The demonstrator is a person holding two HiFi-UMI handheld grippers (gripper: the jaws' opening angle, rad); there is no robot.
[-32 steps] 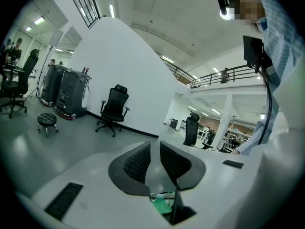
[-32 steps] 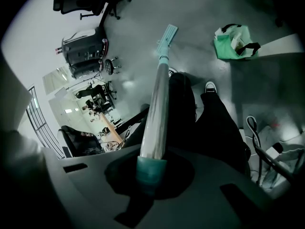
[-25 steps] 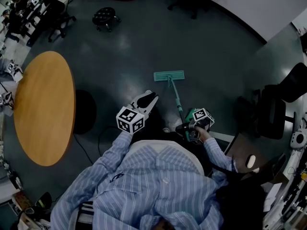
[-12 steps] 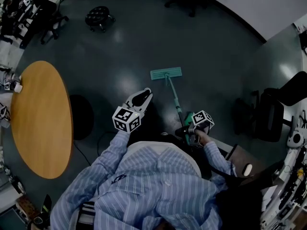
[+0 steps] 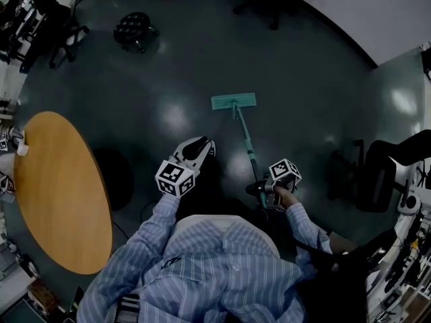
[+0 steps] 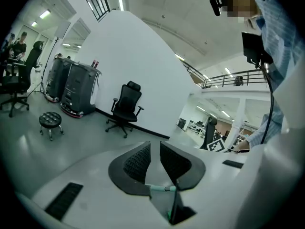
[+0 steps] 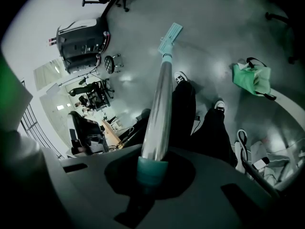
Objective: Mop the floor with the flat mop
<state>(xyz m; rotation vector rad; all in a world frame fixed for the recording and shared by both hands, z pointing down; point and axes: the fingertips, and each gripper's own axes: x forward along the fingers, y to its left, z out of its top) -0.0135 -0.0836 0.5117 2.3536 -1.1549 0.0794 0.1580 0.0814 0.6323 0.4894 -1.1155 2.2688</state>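
- I have the right hand-held gripper (image 7: 152,174) clamped tight on the silver metal mop handle (image 7: 159,104), gripping it at its teal plastic collar (image 7: 152,171).
- In the head view that gripper (image 5: 262,188) sits low on my right side, its marker cube facing up.
- From there the handle slants forward and a little to the left, down to the teal flat mop head (image 5: 234,101).
- The mop head lies flat on the dark glossy floor (image 5: 168,66), straight ahead of me and well apart from everything else.
- My left hand-held gripper (image 6: 155,160) holds nothing: its ribbed black pads (image 6: 137,162) stand only a narrow gap apart, and I see bare floor through the gap.
- In the head view it hovers off the mop, to the left of the handle and not touching it.
- A round wooden tabletop (image 5: 60,194) is on my far left, away from the mop.
- A small black stool on castors (image 5: 131,27) stands beyond, toward the upper left.
- The left gripper view shows a black office chair (image 6: 126,104) against a white wall (image 6: 128,56).
- The right gripper view shows black trouser legs (image 7: 183,109) beside the handle, and a green bag (image 7: 251,78) on the floor at the right.
- My light-blue striped shirt (image 5: 215,268) fills the bottom of the head view.
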